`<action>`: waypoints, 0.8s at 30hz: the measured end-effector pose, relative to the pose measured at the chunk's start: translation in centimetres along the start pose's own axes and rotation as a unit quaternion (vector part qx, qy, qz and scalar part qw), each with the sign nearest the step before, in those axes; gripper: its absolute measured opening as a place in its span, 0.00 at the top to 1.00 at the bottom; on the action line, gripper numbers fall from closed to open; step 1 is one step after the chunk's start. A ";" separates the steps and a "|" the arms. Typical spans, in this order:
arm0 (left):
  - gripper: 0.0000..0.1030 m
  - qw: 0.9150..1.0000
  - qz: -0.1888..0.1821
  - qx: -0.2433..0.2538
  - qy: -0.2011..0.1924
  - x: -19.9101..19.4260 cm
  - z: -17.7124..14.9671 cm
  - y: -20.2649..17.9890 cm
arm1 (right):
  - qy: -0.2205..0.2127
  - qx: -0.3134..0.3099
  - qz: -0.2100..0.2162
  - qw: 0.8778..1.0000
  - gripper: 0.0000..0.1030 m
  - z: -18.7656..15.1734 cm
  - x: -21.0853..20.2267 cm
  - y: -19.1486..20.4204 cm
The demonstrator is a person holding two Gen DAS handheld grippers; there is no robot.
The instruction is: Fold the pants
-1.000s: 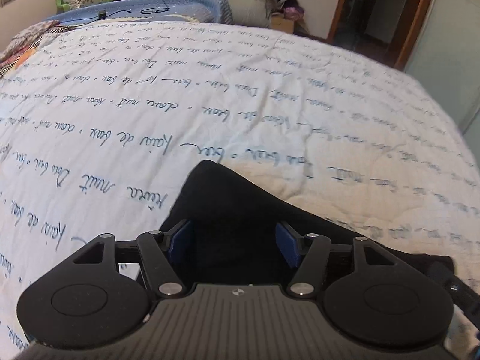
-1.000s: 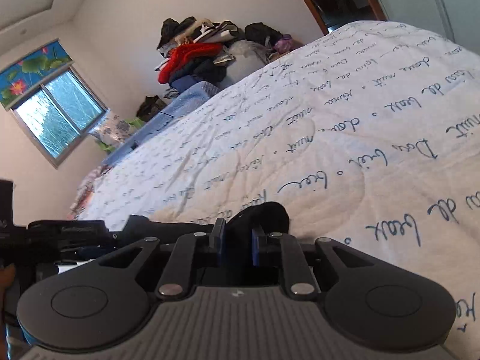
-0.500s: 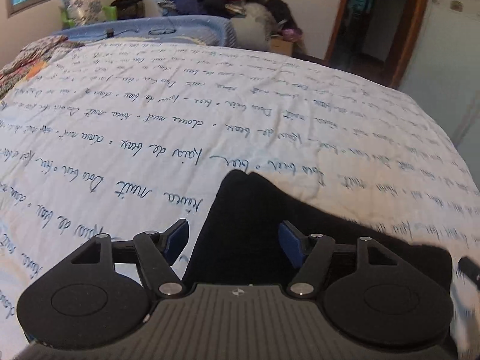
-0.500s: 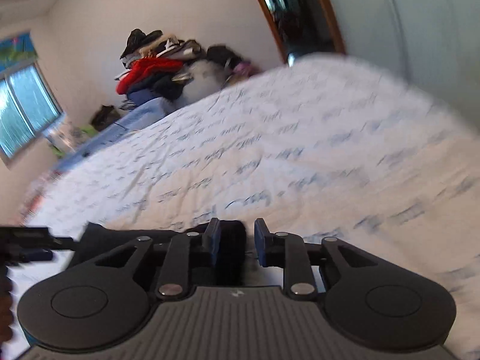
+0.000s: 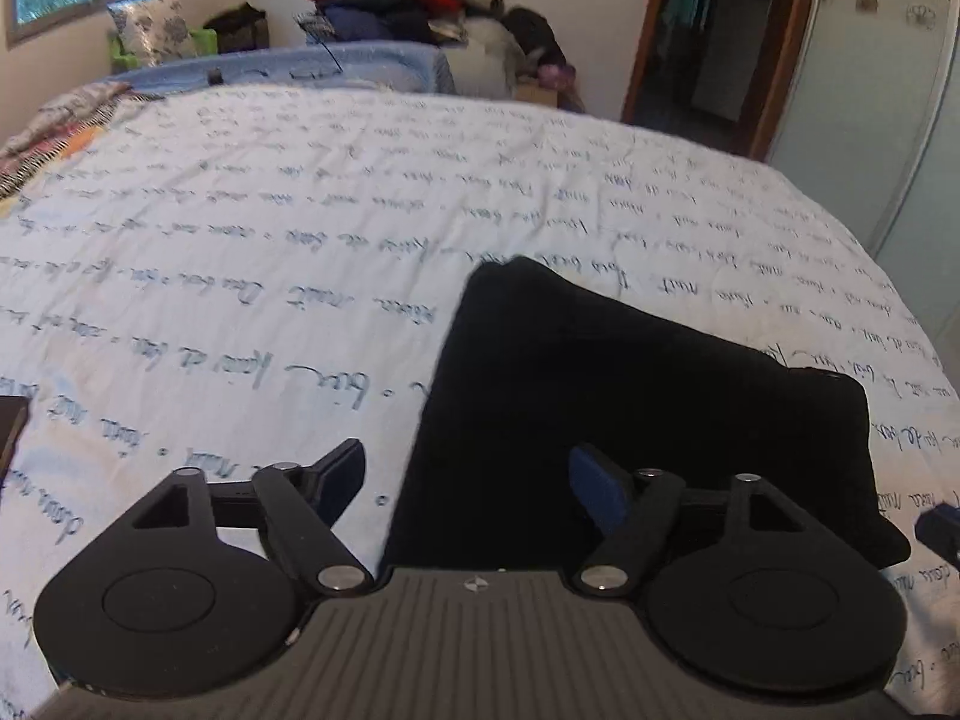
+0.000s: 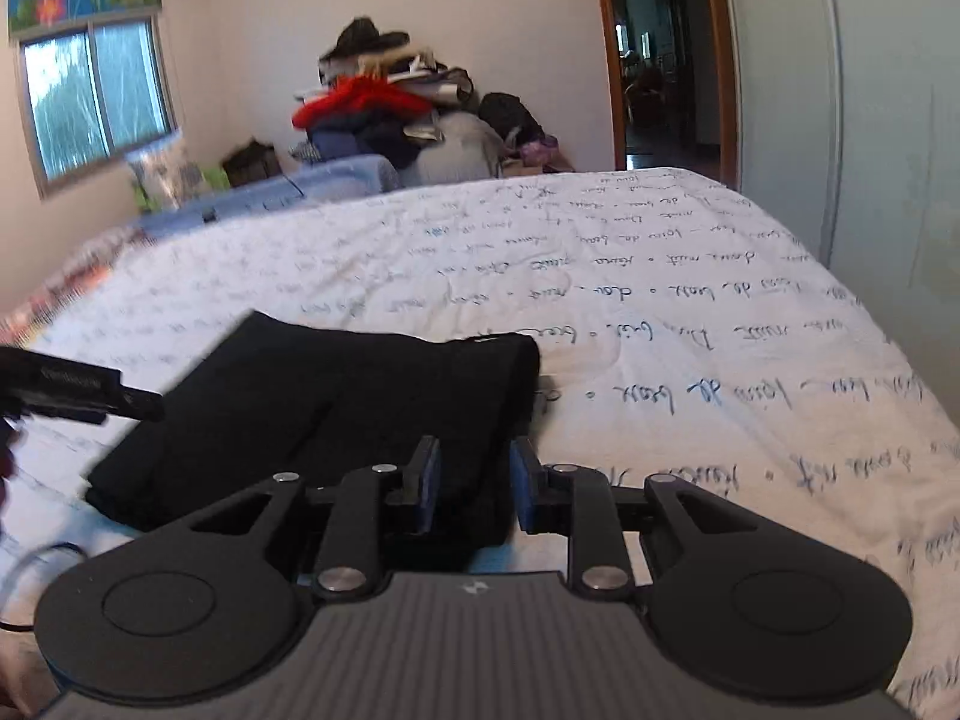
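Observation:
The black pants [image 5: 630, 396] lie folded into a compact block on the white bedspread with blue script [image 5: 270, 252]. My left gripper [image 5: 468, 480] is open, above the near left edge of the pants, holding nothing. In the right wrist view the folded pants [image 6: 336, 408] lie flat ahead. My right gripper [image 6: 471, 480] is open with a small gap, raised over the near right end of the pants, holding nothing. The left gripper shows at the left edge of the right wrist view [image 6: 78, 393].
A pile of clothes [image 6: 384, 114] sits against the far wall beyond the bed. A blue blanket [image 5: 288, 69] lies at the bed's far end. An open doorway [image 6: 660, 54] and a pale wardrobe [image 6: 870, 90] stand at the right.
My right gripper has let go of the pants and opened slightly. Both grippers have pulled back and up, so the folded pants now show whole on the bed. The left jaws opened wider.

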State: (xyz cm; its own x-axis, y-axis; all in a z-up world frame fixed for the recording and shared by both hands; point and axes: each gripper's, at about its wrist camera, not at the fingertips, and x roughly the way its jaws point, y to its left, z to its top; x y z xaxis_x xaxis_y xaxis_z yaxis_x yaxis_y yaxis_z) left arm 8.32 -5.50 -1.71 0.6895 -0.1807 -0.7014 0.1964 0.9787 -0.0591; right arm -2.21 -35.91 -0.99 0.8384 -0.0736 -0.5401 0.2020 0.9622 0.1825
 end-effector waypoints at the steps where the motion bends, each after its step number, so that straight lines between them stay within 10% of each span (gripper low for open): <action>1: 0.20 1.000 0.013 0.004 -0.005 -0.2 -0.3 -0.1 | 0.002 0.012 0.011 1.000 0.76 -0.3 -0.3 -0.1; 9: 0.20 0.999 0.008 0.039 0.021 -0.1 -2.4 -1.4 | 0.037 0.060 0.056 0.996 0.65 -1.9 2.4 -0.2; 14: 0.20 0.997 0.025 0.069 0.005 0.0 -2.8 -2.6 | 0.020 0.018 0.036 0.999 0.86 -1.7 1.6 0.5; 24: 0.19 0.994 0.047 0.101 -0.003 0.1 -3.1 -3.9 | 0.012 -0.051 -0.040 0.998 0.92 -1.8 1.4 1.6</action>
State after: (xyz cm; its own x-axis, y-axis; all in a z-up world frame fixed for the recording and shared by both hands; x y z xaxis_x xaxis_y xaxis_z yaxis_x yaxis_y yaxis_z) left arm 5.52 -9.03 -3.74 0.7150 -0.0908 -0.6932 0.2672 0.9517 0.1510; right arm -1.61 -33.98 -2.99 0.8086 -0.1461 -0.5699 0.2148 0.9751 0.0547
